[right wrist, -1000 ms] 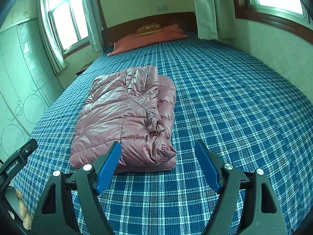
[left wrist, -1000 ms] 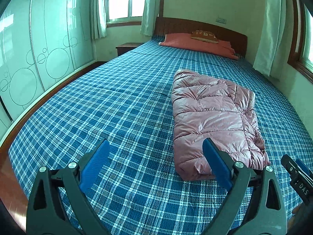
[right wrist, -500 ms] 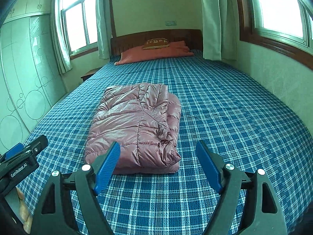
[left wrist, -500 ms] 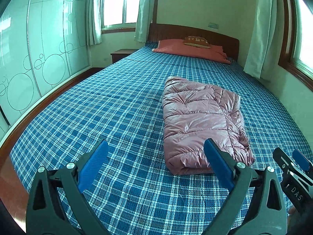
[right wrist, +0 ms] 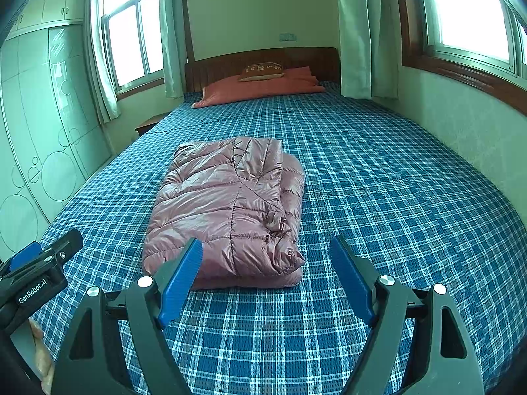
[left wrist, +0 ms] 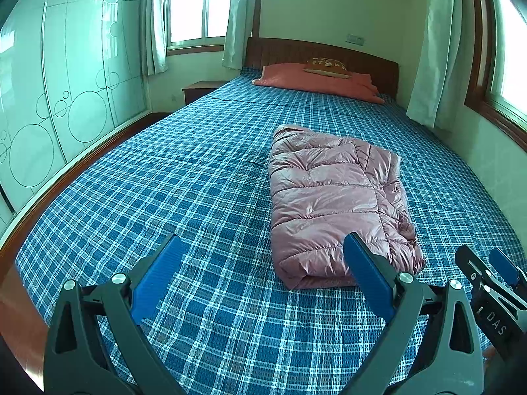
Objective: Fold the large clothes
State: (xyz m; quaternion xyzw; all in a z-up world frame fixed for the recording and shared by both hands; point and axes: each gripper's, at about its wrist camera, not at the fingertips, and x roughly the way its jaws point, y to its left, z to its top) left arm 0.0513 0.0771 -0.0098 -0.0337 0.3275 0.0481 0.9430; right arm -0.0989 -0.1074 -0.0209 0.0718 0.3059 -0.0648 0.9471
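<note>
The left gripper (left wrist: 260,283) and right gripper (right wrist: 266,279) both gape wide and empty above the bedspread (left wrist: 197,181), just short of the folded pink puffer jacket (left wrist: 332,197).

I see daylight flooding from blown-out windows (left wrist: 191,6) beside the headboard (left wrist: 321,54); sharp focus, greenish cast, fisheye-bent dark edges

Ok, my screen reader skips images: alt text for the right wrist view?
A folded pink puffer jacket lies on a blue plaid bed. The open, empty right claw frames the foreground, and the left claw shows at the left edge.
</note>
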